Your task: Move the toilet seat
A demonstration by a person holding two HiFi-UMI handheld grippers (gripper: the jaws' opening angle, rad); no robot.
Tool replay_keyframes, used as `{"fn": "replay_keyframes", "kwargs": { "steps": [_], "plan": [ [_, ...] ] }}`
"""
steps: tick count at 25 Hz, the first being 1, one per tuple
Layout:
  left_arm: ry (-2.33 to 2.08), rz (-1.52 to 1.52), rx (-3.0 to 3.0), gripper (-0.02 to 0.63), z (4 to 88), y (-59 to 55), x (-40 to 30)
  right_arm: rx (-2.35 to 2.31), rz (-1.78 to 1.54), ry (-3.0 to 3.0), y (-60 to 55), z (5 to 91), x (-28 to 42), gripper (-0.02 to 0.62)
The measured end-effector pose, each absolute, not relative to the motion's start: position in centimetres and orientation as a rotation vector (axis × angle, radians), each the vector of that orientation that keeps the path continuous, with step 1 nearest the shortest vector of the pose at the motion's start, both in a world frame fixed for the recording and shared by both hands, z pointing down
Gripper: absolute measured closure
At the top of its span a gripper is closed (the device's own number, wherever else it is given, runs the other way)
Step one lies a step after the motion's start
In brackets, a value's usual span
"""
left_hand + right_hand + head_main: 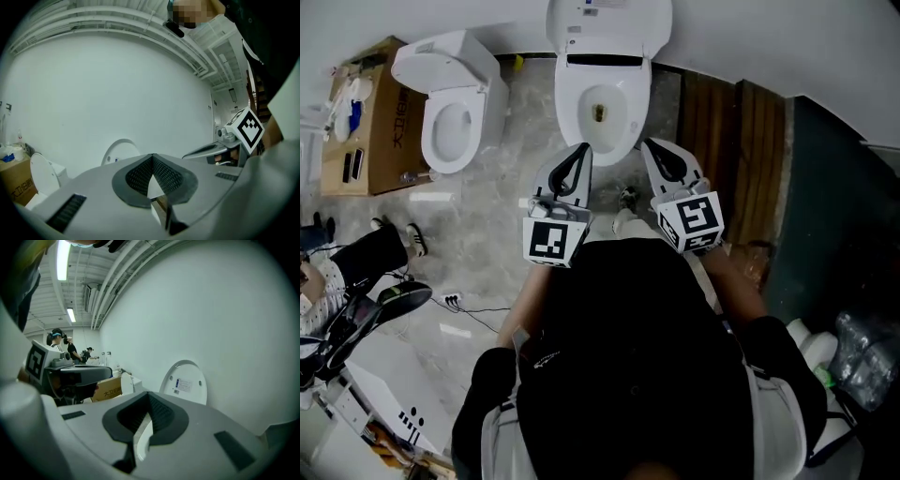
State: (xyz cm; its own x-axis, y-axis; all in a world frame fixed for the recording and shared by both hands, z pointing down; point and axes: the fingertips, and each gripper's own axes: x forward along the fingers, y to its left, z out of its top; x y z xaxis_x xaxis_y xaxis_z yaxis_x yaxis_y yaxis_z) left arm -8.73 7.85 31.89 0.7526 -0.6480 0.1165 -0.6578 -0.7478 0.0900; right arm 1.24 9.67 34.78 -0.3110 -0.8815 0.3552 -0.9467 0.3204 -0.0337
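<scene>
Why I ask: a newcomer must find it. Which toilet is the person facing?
Two toilets stand along the white wall. It is the right toilet, next to the wooden boards. Unlike its neighbour beside the cardboard box, its raised lid carries a printed label.
</scene>
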Motion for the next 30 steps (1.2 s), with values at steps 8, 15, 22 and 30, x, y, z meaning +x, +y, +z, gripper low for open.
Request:
{"fn": "replay_keyframes", "kwargs": {
  "steps": [8,15,22,30],
  "plan": [
    [-0.968,0.155,2.792,0.597,34.8,5.2,-8.7,1.551,0.427,-2.278,7.4,39.5,-0.7,0.581],
    [-0.944,0.206,2.758,0.597,37.7,3.6,-8.6,1.426,0.484,-2.241,6.1,45.8,-2.6,0.581],
    [-0.917,0.254,2.744,0.597,40.2,1.4,-8.2,1.352,0.512,-2.161,4.7,52.5,-2.7,0.581],
    [-0.932,0.266,2.753,0.597,42.9,-0.8,-6.1,1.339,0.551,-2.107,3.8,59.9,-0.9,0.581]
  ]
}}
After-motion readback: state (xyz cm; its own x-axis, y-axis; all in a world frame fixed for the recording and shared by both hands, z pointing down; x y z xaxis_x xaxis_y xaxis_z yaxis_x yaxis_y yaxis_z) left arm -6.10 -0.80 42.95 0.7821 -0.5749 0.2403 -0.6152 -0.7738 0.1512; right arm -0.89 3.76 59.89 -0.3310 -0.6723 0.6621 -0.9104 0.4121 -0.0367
